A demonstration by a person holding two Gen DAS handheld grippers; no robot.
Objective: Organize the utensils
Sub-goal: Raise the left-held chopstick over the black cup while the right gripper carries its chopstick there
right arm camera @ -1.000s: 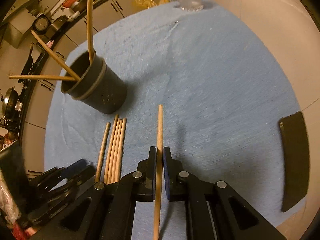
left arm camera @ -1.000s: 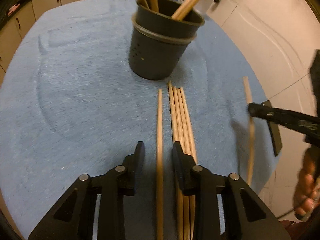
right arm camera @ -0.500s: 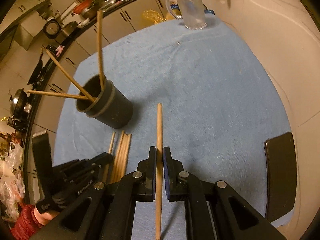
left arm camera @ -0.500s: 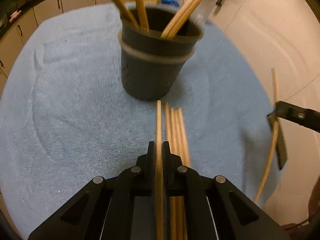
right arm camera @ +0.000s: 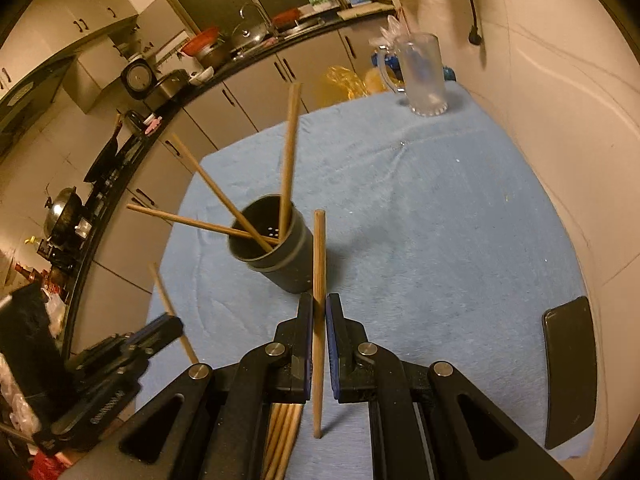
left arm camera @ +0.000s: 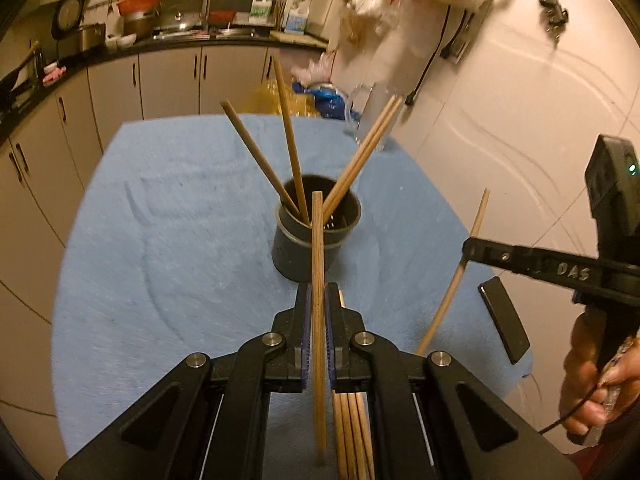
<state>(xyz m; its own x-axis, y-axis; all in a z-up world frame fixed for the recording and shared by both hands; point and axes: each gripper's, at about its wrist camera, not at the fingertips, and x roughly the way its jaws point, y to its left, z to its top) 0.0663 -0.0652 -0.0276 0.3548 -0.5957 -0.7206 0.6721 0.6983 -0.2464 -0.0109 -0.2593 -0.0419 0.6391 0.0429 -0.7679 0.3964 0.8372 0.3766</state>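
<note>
Both grippers, left [left arm camera: 317, 308] and right [right arm camera: 319, 312], now lifted, each clamp a chopstick [left arm camera: 318, 264].

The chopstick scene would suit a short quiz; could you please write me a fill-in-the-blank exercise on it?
1. Each gripper is shut on one ____.
2. The dark holder on the blue cloth already holds ____ chopsticks.
3. A glass ____ stands at the cloth's far edge.
4. The black phone lies near the cloth's ____ edge in the right wrist view.

Missing words: chopstick; four; mug; right
</note>
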